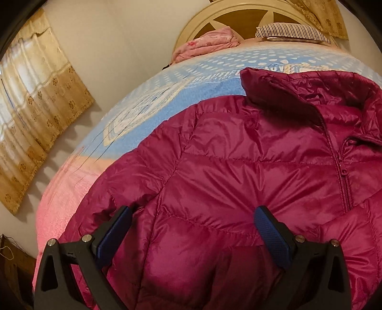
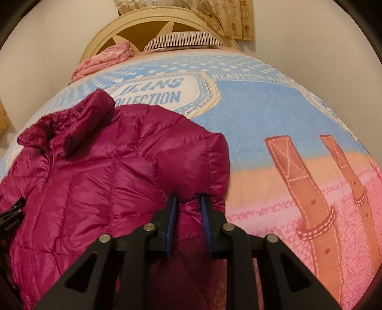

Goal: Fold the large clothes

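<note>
**Sleeve pinched, front panel waiting**

Fabric fills the near ground of both views. In the right wrist view the right gripper (image 2: 188, 202) has its blue pads (image 2: 172, 214) drawn narrow onto a puffy fold of the magenta down jacket (image 2: 95, 181), apparently the sleeve (image 2: 191, 167) doubled in over the body. That grip looks meant to carry the sleeve across the chest, a sensible first fold for so slippery and springy a garment. The left gripper (image 1: 193, 214) hangs above the jacket's lower front, jaws spread wide and holding nothing, probably ready to pin the quilting or take the other side.

Farther off, the jacket lies face up on the bed, zipper (image 1: 343, 176) closed and collar (image 1: 286, 85) towards the headboard (image 1: 214, 19).

Only the right view shows the printed blanket (image 2: 274, 114) bare beside the jacket, with its strap pattern. Only the left view shows the zipper line and the curtain (image 1: 35, 114) by the wall. Both catch the pink bedding (image 2: 105, 59) and striped pillow (image 2: 183, 40).
</note>
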Demonstrator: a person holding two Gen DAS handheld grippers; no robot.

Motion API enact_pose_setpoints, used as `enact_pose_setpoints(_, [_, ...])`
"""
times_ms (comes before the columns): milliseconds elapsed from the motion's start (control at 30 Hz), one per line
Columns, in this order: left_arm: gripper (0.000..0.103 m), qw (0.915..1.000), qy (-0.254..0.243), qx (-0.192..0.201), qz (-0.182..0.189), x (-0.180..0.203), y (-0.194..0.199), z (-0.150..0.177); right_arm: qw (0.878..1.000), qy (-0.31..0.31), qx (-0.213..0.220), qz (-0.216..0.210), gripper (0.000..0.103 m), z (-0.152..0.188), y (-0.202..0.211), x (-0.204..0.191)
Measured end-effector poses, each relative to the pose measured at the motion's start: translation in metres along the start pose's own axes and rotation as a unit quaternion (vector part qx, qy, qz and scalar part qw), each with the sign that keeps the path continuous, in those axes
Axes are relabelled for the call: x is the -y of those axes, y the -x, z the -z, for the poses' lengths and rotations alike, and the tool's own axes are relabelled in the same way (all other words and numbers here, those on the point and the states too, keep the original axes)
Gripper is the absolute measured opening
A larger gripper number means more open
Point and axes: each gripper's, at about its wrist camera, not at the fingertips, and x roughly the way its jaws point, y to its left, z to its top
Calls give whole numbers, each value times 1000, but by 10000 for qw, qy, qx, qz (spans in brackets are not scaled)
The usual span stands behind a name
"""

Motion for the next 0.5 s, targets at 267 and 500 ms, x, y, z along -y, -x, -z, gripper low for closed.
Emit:
enact_pose_setpoints(267, [102,10000,-30,43,-47,3,-1,1,9998,137,-20,134,24,0,-5,-2])
enact_pose_setpoints(500, [102,10000,-22,43,-36,4,-1,1,9993,268,-59,254,24,-1,-2,-6])
